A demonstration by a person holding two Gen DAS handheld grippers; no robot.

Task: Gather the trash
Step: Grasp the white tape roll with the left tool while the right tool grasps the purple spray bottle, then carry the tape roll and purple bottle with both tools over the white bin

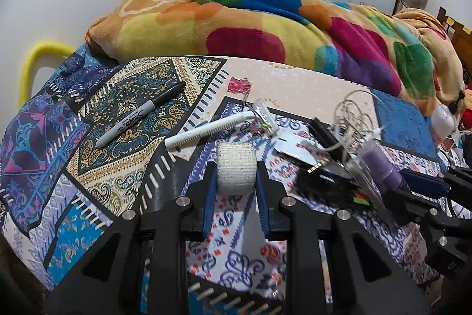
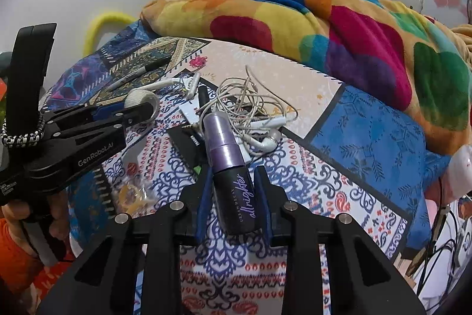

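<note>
My left gripper [image 1: 236, 170] is shut on a white bandage roll [image 1: 236, 167] and holds it just above the patterned bedsheet [image 1: 118, 155]. It also shows at the left of the right wrist view [image 2: 138, 111] with the roll [image 2: 141, 98]. My right gripper [image 2: 233, 191] is shut on a purple and black spray bottle [image 2: 228, 167], which also shows in the left wrist view [image 1: 383, 164]. Tangled white earphones [image 2: 256, 108], a black marker [image 1: 141, 114], a white pen [image 1: 206, 129] and a pink wrapper [image 1: 239, 84] lie on the sheet.
A bright multicoloured blanket [image 1: 265, 19] is heaped along the far side of the bed. A yellow bed rail [image 1: 32, 64] is at the left. Black packets and a card [image 1: 312, 158] lie between the grippers. Cables [image 2: 442, 241] hang off the right edge.
</note>
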